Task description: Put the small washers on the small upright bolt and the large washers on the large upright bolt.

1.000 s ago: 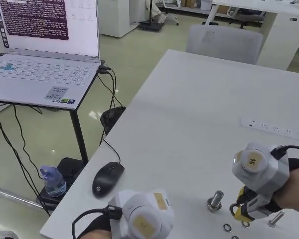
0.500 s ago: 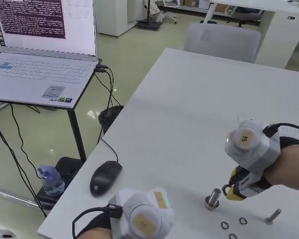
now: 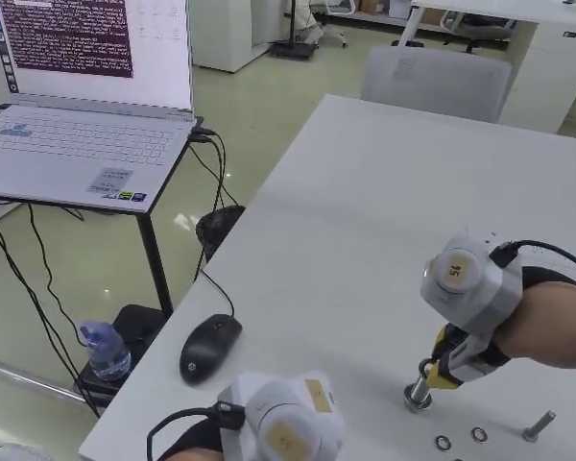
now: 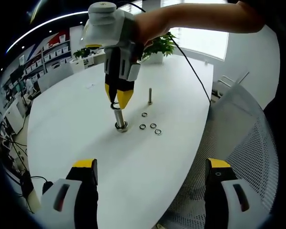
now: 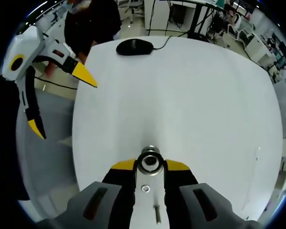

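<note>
Right gripper view is showing the right gripper [image 5: 150, 164] with its jaws pinching a washer [image 5: 139, 162] and holding it flat. In the left gripper view that ring is hanging right over the tip of the large bolt [image 4: 119, 118], not yet slid down the shaft.

That's the change. A second ago this gripper was sitting low at about 3 o'clock of the bolt, next to the loose washers [image 4: 153, 126]. Half a second ago it was coming across. Now it's parked on top of the bolt, so I'm reading this as the washer going onto the large bolt any moment, just needing a straight drop.

Four washers are still lying on the worktop [image 3: 384, 240] at roughly 3 to 4 o'clock of the large bolt in the left gripper view. The small bolt [image 4: 149, 95] is standing bare at about 1 o'clock, so most of the job is still waiting.

The left gripper [image 4: 150, 164] is hanging back near the worktop edge with its jaws wide apart and gripping nothing.

As for writing, the right gripper's round cap is carrying a two-digit number starting with 5, and I'm not trusting the second digit. The laptop [image 3: 77, 144] at 10 o'clock is showing lines of text, and its stickers are too small to read. I'm not spotting a logo on the mouse [image 3: 209, 346].
</note>
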### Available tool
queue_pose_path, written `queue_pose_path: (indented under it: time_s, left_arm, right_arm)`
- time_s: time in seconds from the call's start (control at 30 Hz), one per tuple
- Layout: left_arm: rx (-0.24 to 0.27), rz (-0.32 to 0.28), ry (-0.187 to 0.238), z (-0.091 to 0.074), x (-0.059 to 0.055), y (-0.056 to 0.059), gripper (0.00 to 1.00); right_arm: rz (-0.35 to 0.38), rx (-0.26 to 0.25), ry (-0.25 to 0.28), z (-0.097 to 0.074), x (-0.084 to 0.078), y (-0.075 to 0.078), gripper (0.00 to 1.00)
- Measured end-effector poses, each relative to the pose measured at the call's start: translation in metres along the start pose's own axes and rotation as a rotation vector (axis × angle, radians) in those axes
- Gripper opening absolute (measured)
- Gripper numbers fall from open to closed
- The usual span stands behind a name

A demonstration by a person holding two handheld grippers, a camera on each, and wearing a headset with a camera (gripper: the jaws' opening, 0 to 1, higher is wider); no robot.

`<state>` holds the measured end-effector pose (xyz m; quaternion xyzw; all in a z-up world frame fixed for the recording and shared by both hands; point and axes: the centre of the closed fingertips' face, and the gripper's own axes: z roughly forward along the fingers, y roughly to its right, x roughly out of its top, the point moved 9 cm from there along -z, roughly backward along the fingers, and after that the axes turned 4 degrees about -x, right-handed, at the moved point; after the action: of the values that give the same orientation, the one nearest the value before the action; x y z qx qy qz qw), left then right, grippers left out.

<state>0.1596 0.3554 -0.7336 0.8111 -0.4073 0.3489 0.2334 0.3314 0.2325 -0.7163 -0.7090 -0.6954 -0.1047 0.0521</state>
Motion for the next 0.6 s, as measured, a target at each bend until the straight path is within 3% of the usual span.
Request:
queue_pose_path:
  time_s: [0.6]
  left_arm:
    - [0.006,-0.017,-0.002,-0.005,-0.004,-0.006,0.90]
  right_arm:
    - [-0.020,0.004,-0.041,0.020,0.002,0.000,0.22]
